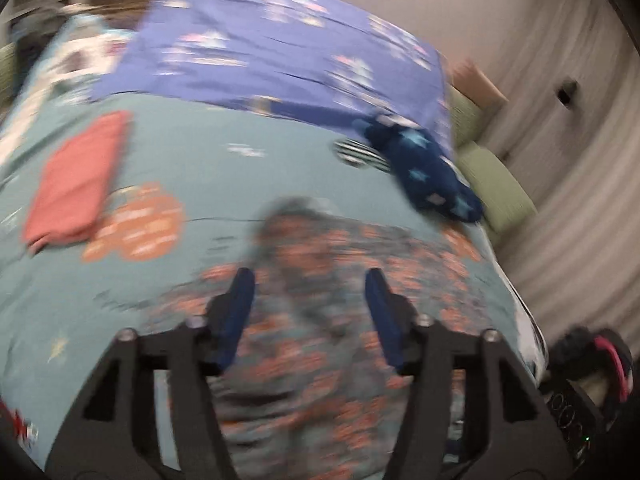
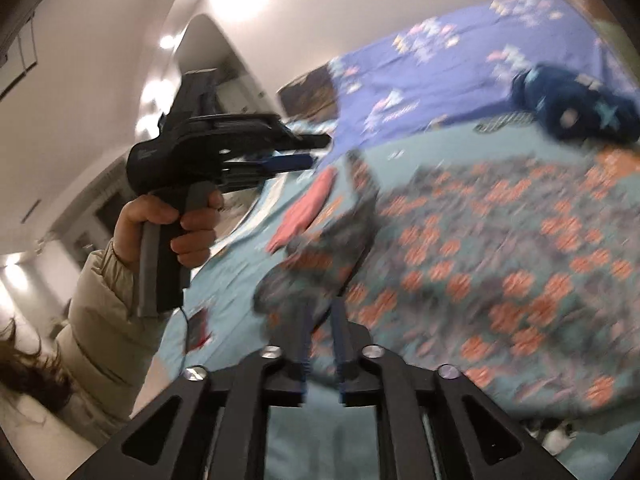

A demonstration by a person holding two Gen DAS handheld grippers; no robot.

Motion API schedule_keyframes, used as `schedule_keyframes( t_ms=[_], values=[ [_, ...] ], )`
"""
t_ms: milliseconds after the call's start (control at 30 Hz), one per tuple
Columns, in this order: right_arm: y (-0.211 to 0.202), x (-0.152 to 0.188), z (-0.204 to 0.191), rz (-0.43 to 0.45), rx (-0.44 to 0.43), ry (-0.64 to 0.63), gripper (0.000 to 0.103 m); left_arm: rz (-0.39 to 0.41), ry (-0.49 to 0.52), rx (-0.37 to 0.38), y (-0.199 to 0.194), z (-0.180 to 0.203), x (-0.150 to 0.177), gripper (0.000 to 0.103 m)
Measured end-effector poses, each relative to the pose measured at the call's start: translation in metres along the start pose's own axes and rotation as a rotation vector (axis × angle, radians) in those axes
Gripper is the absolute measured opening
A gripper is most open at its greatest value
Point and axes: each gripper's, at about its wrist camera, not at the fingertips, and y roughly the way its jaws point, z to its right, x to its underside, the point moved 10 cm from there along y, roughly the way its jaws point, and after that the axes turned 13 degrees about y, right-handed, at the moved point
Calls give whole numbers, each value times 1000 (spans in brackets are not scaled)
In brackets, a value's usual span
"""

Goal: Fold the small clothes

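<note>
A grey garment with orange flowers (image 1: 320, 264) lies spread on the bed, with a raised fold at its near end. My left gripper (image 1: 312, 300) hovers over it, jaws wide open with nothing pinched. In the right wrist view a hand holds that left gripper (image 2: 308, 150) in the air above the bed's left side. My right gripper (image 2: 322, 332) is low at the flowered garment (image 2: 500, 248), jaws a little apart, and a rumpled fold (image 2: 320, 256) stands just ahead of its tips. Motion blur hides any contact.
A folded pink garment (image 1: 76, 184) lies to the left on the teal bed cover (image 1: 224, 128). A navy star-print garment (image 1: 432, 172) and a striped piece (image 1: 356, 154) lie at the right edge. A purple sheet (image 1: 280, 48) covers the far half. Green cushions (image 1: 504, 192) sit beside the bed.
</note>
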Motion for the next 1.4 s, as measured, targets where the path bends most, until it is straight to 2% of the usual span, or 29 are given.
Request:
schedule_keyframes(
  t_ms=[67, 167, 200, 267, 333, 467, 600, 667, 800, 833, 867, 900, 933, 967, 1067, 1200, 1333, 1400],
  values=[
    [11, 10, -4, -43, 4, -28, 43, -23, -50, -60, -8, -32, 19, 59],
    [29, 20, -16, -60, 83, -183, 53, -85, -155, -98, -10, -73, 55, 59],
    [36, 24, -23, -57, 125, -257, 59, -111, -187, -82, -8, -81, 66, 59],
    [49, 34, -40, -66, 177, -385, 63, -140, -235, -30, -2, -89, 81, 62],
    [65, 41, -47, -90, 222, -453, 66, -163, -263, 27, 8, -90, 88, 67],
    [99, 45, -54, -123, 313, -501, 66, -202, -344, 157, 32, -84, 98, 69],
    [124, 42, -64, -90, 395, -585, 66, -204, -354, 210, 50, -79, 97, 73],
    [135, 41, -66, -97, 423, -586, 66, -174, -350, 244, 52, -75, 87, 76],
    [154, 32, -63, -81, 509, -574, 66, -176, -373, 313, 65, -70, 74, 76],
    [157, 31, -63, -76, 521, -573, 65, -176, -372, 326, 68, -68, 71, 76],
    [160, 29, -63, -69, 534, -567, 53, -172, -369, 344, 70, -66, 66, 62],
    [160, 25, -63, -55, 539, -551, 22, -171, -365, 359, 72, -63, 61, 46],
    [160, 22, -62, -44, 538, -533, 9, -179, -364, 369, 73, -60, 58, 12],
    [158, 18, -64, -34, 516, -507, 7, -181, -368, 375, 74, -59, 55, 9],
    [140, 8, -71, 20, 451, -464, 6, -144, -340, 391, 68, -47, 31, 9],
    [113, 7, -88, 111, 399, -535, 6, -122, -197, 441, 59, 2, -8, 9],
    [98, 5, -78, 132, 381, -470, 6, -202, -65, 372, 79, 43, -16, 9],
    [95, 4, -68, 112, 373, -412, 6, -278, -13, 290, 100, 55, -10, 10]
  ],
)
